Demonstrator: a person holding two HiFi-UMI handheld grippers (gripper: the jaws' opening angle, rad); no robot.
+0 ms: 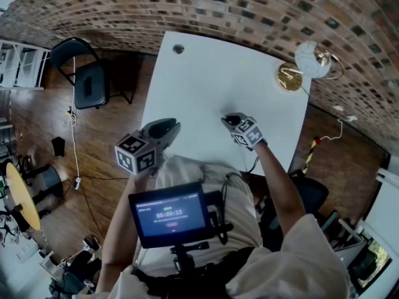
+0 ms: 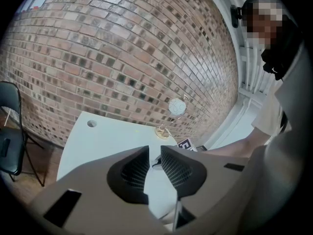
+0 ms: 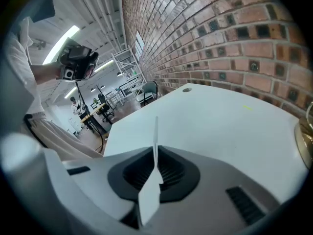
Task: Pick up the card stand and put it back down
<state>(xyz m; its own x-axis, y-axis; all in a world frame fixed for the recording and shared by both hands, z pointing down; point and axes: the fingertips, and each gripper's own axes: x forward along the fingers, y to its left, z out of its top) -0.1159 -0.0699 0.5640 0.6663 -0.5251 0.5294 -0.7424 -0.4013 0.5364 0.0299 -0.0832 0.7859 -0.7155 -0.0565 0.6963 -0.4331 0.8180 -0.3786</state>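
Both pads of the right gripper [image 3: 156, 155] are pressed together, with only a thin white sliver edge-on at their seam, which I cannot identify. The left gripper [image 2: 155, 153] holds its ribbed black pads slightly apart, with nothing between them. The card stand [image 1: 288, 78], a shiny brass-coloured disc with a wire loop bearing a round white card, sits at the far right corner of the smooth white table [image 1: 206, 80]. For the pickup, I would open the right jaws, close them low on the wire stem and lift straight up.
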